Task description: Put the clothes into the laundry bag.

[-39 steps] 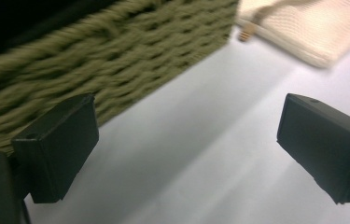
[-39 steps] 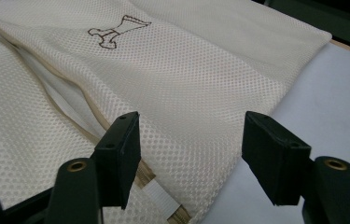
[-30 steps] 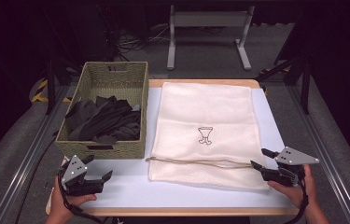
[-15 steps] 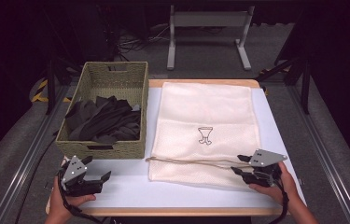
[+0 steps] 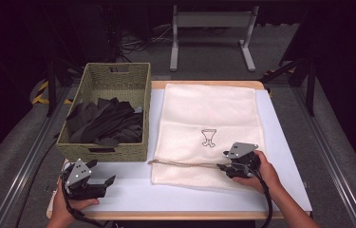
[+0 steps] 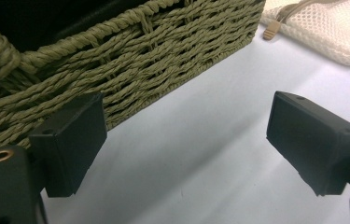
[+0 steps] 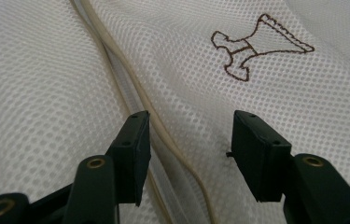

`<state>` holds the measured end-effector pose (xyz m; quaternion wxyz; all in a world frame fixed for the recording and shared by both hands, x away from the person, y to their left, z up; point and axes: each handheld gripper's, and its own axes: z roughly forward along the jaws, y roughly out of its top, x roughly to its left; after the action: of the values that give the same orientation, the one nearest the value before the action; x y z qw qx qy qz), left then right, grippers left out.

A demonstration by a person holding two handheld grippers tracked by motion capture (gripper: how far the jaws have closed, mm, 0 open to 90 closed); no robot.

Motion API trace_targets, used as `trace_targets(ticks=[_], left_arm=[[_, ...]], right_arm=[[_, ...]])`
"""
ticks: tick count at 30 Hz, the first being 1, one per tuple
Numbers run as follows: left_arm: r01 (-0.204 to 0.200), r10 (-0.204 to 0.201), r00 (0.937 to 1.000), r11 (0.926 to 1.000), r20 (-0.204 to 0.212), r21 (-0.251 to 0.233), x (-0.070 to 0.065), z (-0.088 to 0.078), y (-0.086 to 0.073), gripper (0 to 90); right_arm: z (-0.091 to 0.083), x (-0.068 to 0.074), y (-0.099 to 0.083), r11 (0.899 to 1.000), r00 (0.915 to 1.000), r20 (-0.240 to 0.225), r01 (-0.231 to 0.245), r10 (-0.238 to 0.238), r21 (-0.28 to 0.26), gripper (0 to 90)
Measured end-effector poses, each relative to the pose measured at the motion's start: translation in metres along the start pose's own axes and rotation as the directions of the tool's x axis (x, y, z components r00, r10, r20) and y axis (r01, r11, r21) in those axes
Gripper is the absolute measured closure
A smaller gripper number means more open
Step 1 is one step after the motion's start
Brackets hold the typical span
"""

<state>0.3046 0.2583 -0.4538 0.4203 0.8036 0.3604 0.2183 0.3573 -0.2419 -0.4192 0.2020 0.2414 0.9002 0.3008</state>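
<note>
The right gripper (image 5: pixel 226 167), jaws just opening, apart, hovered over the mesh laundry bag (image 5: pixel 209 114) drawstring (image 7: pixel 130 84); the left gripper (image 5: pixel 104 182), at the wicker basket's (image 5: pixel 100 151) 6 o'clock, gaped empty.

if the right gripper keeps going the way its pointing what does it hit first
Most likely the drawstring lying across the white mesh bag: it runs between the open jaws of the right gripper and on ahead. The mesh itself lies just below, so depth is hard to judge.

I count one white mesh laundry bag (image 5: pixel 207 128) with one beige drawstring cord (image 5: pixel 185 164) and one brown embroidered emblem (image 5: pixel 209 137). One olive woven basket (image 5: pixel 104 151), holding one heap of dark grey garments (image 5: pixel 107 122); individual pieces cannot be counted. I hold two black two-jaw grippers: left gripper (image 5: pixel 105 182), right gripper (image 5: pixel 223 166).
</note>
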Motion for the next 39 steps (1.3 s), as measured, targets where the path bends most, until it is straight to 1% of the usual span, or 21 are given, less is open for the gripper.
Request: trace_targets(ticks=[2, 4, 5, 7, 10, 13, 16, 18, 20, 22, 23, 24, 27, 29, 30, 31, 32, 35, 36, 38, 39], left_arm=[[-0.004, 0.004, 1.0, 1.0, 0.003, 0.001, 0.0, 0.0, 0.0, 12.6], [0.001, -0.001, 0.9999, 1.0, 0.01, -0.001, -0.001, 0.0, 0.0, 12.5], [0.0, 0.0, 1.0, 1.0, 0.01, -0.002, 0.0, 0.0, 0.0, 12.5], [0.003, -0.002, 0.9999, 1.0, 0.011, -0.001, 0.0, 0.0, 0.0, 12.5], [0.005, -0.005, 0.9998, 1.0, 0.022, -0.002, 0.0, 0.001, 0.0, 12.3], [-0.003, 0.003, 0.9997, 1.0, 0.025, 0.001, -0.001, 0.002, 0.001, 12.3], [-0.005, 0.005, 0.9996, 1.0, 0.027, 0.002, -0.002, 0.002, 0.001, 12.2], [-0.006, 0.006, 0.9995, 1.0, 0.032, 0.001, -0.002, 0.003, 0.001, 12.3], [-0.006, 0.006, 0.9995, 1.0, 0.031, -0.003, -0.002, 0.002, 0.002, 12.2], [-0.006, 0.007, 0.9995, 0.9999, 0.03, -0.015, -0.002, 0.0, 0.002, 12.3], [-0.006, 0.006, 0.9995, 0.9997, 0.032, -0.023, -0.002, -0.001, 0.003, 12.2], [-0.005, 0.006, 0.9994, 0.9995, 0.034, -0.032, -0.002, -0.003, 0.003, 12.3], [-0.014, 0.015, 0.9995, 0.9988, 0.026, -0.048, -0.003, -0.007, 0.006, 12.1], [-0.023, 0.024, 0.9995, 0.9975, 0.021, -0.067, -0.004, -0.012, 0.009, 12.2], [-0.032, 0.033, 0.9994, 0.9966, 0.014, -0.076, -0.004, -0.015, 0.011, 12.0], [-0.042, 0.042, 0.9991, 0.9943, 0.002, -0.098, -0.004, -0.022, 0.017, 11.6], [-0.042, 0.042, 0.9991, 0.9943, 0.002, -0.098, -0.004, -0.022, 0.017, 11.1], [-0.064, 0.063, 0.998, 0.9903, -0.01, -0.123, -0.004, -0.032, 0.029, 9.8], [-0.085, 0.083, 0.9962, 0.9872, -0.025, -0.135, -0.003, -0.039, 0.04, 9.1], [-0.103, 0.1, 0.9946, 0.9831, -0.031, -0.152, -0.003, -0.045, 0.051, 8.2], [-0.114, 0.11, 0.9933, 0.9822, -0.036, -0.149, -0.001, -0.047, 0.057, 7.8]], right_arm=[[0.006, -0.001, 0.004, 1.0, 1.0, -0.006, 0.007, -0.007, 0.017, 46.8], [0.011, 0.0, 0.006, 0.999, 0.9996, -0.028, 0.01, -0.009, 0.033, 45.8], [0.013, 0.001, 0.007, 0.999, 0.9993, -0.033, 0.02, -0.019, 0.042, 45.0], [0.016, 0.002, 0.008, 0.999, 0.9991, -0.034, 0.025, -0.024, 0.048, 44.4], [0.022, 0.0, 0.011, 0.999, 0.9994, -0.034, 0.003, -0.002, 0.045, 42.6], [0.028, -0.002, 0.014, 0.999, 0.9986, -0.05, -0.017, 0.019, 0.042, 46.0], [0.032, -0.003, 0.018, 0.999, 0.9963, -0.084, -0.014, 0.017, 0.042, 52.1], [0.035, -0.004, 0.019, 0.999, 0.9944, -0.105, -0.013, 0.017, 0.033, 62.6], [0.037, -0.003, 0.02, 1.0, 0.992, -0.126, 0.001, 0.002, 0.026, 71.3], [0.037, -0.004, 0.022, 0.999, 0.9899, -0.142, -0.005, 0.011, 0.037, 76.1], [0.037, -0.004, 0.022, 0.999, 0.9904, -0.137, -0.011, 0.015, 0.034, 82.1], [0.037, -0.004, 0.022, 0.999, 0.9924, -0.122, -0.013, 0.017, 0.032, 85.0], [0.036, -0.002, 0.023, 1.0, 0.9953, -0.096, -0.004, 0.006, 0.028, 86.5], [0.035, -0.001, 0.024, 1.0, 0.9959, -0.09, -0.002, 0.004, 0.026, 86.4], [0.032, 0.0, 0.026, 1.0, 0.9965, -0.084, 0.0, 0.001, 0.008, 86.5], [0.029, -0.001, 0.027, 1.0, 0.9967, -0.082, -0.003, 0.003, -0.005, 86.7], [0.029, -0.001, 0.027, 1.0, 0.9967, -0.082, -0.003, 0.003, -0.005, 86.7], [0.021, -0.003, 0.03, 0.999, 0.9971, -0.075, -0.016, 0.013, -0.039, 86.9], [0.018, -0.003, 0.032, 0.998, 0.9973, -0.073, -0.017, 0.013, -0.054, 86.9], [0.014, -0.004, 0.034, 0.998, 0.9978, -0.065, -0.014, 0.01, -0.066, 86.9], [0.012, -0.004, 0.036, 0.997, 0.9979, -0.064, -0.008, 0.003, -0.07, 86.9]])
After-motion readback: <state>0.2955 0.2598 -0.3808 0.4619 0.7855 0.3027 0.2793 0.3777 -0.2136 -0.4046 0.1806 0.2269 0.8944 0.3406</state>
